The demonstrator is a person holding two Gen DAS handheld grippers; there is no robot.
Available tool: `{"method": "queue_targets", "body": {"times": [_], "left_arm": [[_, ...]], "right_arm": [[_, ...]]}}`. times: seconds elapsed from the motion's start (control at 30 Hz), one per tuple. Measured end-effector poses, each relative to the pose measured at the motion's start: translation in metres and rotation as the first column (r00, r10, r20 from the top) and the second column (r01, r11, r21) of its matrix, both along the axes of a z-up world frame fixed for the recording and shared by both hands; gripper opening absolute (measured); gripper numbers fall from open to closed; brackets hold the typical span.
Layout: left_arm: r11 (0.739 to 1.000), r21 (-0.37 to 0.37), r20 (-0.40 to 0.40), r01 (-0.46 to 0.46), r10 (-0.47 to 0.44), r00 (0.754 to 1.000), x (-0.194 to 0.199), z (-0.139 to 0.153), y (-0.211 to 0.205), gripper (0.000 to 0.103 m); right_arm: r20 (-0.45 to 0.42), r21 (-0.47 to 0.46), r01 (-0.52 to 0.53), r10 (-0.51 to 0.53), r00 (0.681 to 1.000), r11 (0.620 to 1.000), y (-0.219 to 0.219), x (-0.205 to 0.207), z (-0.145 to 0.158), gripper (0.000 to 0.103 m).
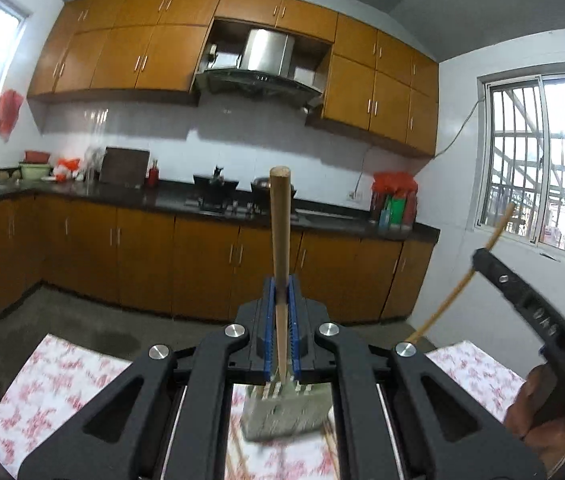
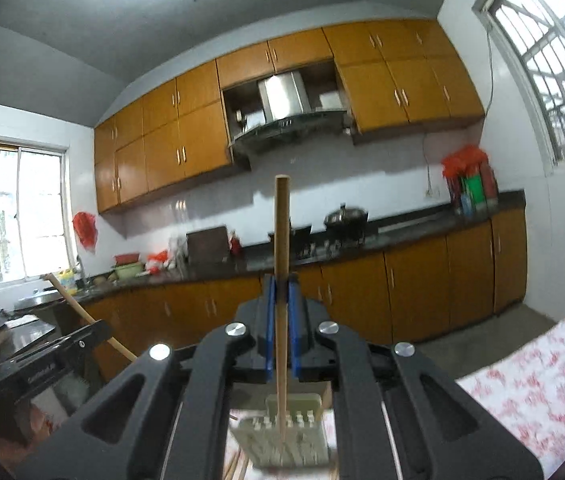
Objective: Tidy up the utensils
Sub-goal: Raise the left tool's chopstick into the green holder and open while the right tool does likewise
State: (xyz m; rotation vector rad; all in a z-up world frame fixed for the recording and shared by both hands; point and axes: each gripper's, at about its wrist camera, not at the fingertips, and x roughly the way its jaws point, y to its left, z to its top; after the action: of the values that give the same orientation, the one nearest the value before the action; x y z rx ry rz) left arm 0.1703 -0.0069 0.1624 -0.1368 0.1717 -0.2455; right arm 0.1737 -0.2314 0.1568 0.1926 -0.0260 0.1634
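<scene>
My left gripper (image 1: 281, 285) is shut on a wooden chopstick (image 1: 281, 232) that stands upright, its lower tip just over a pale grey-green slotted utensil holder (image 1: 286, 412) on the table. My right gripper (image 2: 281, 285) is shut on a second chopstick (image 2: 282, 264), also upright, its tip at the slots of the same holder (image 2: 282, 436). The right gripper with its chopstick also shows at the right of the left wrist view (image 1: 478, 258). The left gripper shows at the lower left of the right wrist view (image 2: 94, 326). More chopsticks (image 2: 234, 466) lie on the table beside the holder.
The table has a white cloth with red flowers (image 1: 58, 384), also in the right wrist view (image 2: 530, 392). Behind stand orange kitchen cabinets (image 1: 142, 264), a dark counter with a stove and pots (image 1: 218, 196), a range hood (image 1: 266, 60) and barred windows (image 1: 542, 168).
</scene>
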Motion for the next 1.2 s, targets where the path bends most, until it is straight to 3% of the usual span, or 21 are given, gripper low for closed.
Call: {"method": "queue_targets", "body": {"times": [0.2,0.43,0.53,0.6,0.67,0.73,0.8,0.93,1.03,1.1,1.2], "left_arm": [[0.999,0.049,-0.004,-0.020,0.020,1.000,0.032,-0.025,-0.020,0.007],[0.999,0.033,-0.101,0.005,-0.002,0.995,0.048,-0.060,-0.018,0.007],[1.000,-0.007,-0.133,0.019,-0.020,0.991,0.047,-0.060,-0.010,0.008],[1.000,-0.017,-0.139,0.021,-0.023,0.990,0.045,-0.057,-0.007,0.009],[0.999,-0.028,-0.135,0.021,-0.024,0.991,0.041,-0.053,-0.002,0.012],[0.999,-0.044,-0.121,0.018,-0.023,0.992,0.036,-0.047,0.004,0.026],[0.998,-0.056,-0.099,0.011,-0.016,0.995,0.030,-0.038,0.005,0.033],[0.996,-0.086,-0.077,0.003,-0.010,0.997,0.011,-0.029,0.020,0.035],[0.997,-0.073,-0.093,-0.038,0.031,0.995,-0.009,-0.035,0.036,0.040],[0.997,-0.038,-0.126,-0.068,0.062,0.990,-0.015,-0.049,0.043,0.040],[0.991,0.052,-0.235,-0.122,0.131,0.963,-0.016,-0.089,0.053,0.040]], "right_arm": [[-0.004,-0.033,0.045,-0.045,0.999,0.998,0.012,0.047,-0.020,0.008],[-0.145,-0.032,0.029,-0.034,0.989,0.999,0.014,0.081,-0.054,0.009],[-0.156,-0.033,0.024,-0.029,0.987,0.999,0.013,0.079,-0.056,0.015],[-0.150,-0.040,0.025,-0.031,0.988,0.999,0.013,0.074,-0.053,0.026],[-0.137,-0.048,0.025,-0.031,0.990,0.999,0.011,0.063,-0.049,0.028],[-0.118,-0.055,0.032,-0.038,0.992,0.998,0.007,0.048,-0.044,0.032],[-0.104,-0.052,0.045,-0.050,0.993,0.998,0.001,0.034,-0.039,0.039],[-0.113,-0.039,0.081,-0.085,0.990,0.996,-0.017,0.004,-0.035,0.040],[-0.165,-0.046,0.129,-0.135,0.977,0.991,-0.036,-0.016,-0.051,0.043],[-0.253,-0.065,0.151,-0.163,0.954,0.986,-0.046,-0.019,-0.076,0.044],[-0.452,-0.078,0.110,-0.133,0.882,0.991,-0.053,-0.006,-0.130,0.043]]}}
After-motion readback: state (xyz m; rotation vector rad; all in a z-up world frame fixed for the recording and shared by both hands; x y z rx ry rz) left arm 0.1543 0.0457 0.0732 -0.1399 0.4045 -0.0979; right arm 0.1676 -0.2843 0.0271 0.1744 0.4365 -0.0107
